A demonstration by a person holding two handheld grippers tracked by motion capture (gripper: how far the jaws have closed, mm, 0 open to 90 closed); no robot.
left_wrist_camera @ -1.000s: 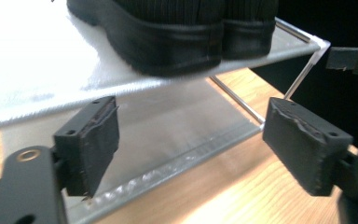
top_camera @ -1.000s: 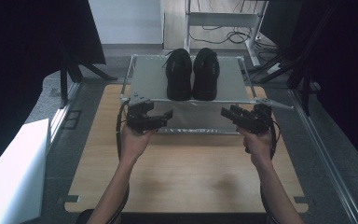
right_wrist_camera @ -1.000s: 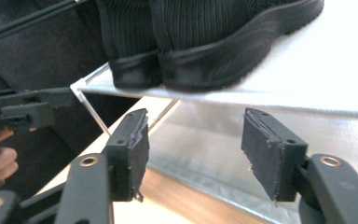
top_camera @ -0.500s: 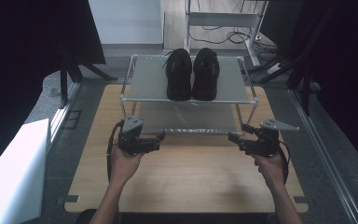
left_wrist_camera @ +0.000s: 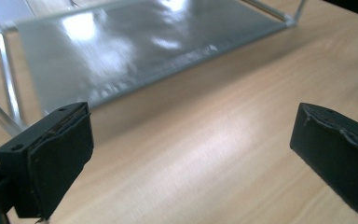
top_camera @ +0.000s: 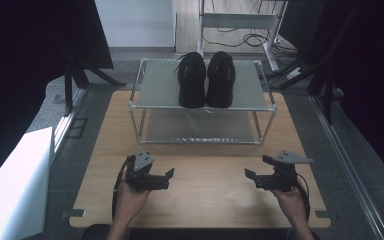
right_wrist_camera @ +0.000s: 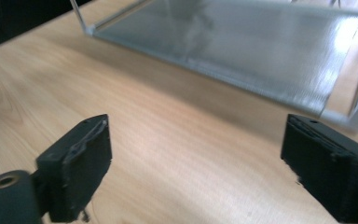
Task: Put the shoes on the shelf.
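A pair of black shoes (top_camera: pixel 206 77) stands side by side on the top shelf of a two-tier metal rack (top_camera: pixel 155 85) at the far side of the wooden table (top_camera: pixel 205 200). My left gripper (top_camera: pixel 169 176) is held low over the table's near left, open and empty, jaws pointing right. My right gripper (top_camera: pixel 252 172) is held over the near right, open and empty, jaws pointing left. In the left gripper view the pads (left_wrist_camera: pixel 56 158) frame bare wood and the rack's lower shelf (left_wrist_camera: pixel 135 46). The right gripper view has the same lower shelf (right_wrist_camera: pixel 242 46) beyond its pads (right_wrist_camera: pixel 81 161).
A white box (top_camera: pixel 15 185) stands on the floor left of the table. Dark curtains hang at both sides. A white desk frame with cables (top_camera: pixel 240 20) stands behind the rack. Bare wood lies between the two grippers.
Both grippers have drawn back from the rack's front edge toward the near side of the table and spread a little apart. The shoes have not moved.
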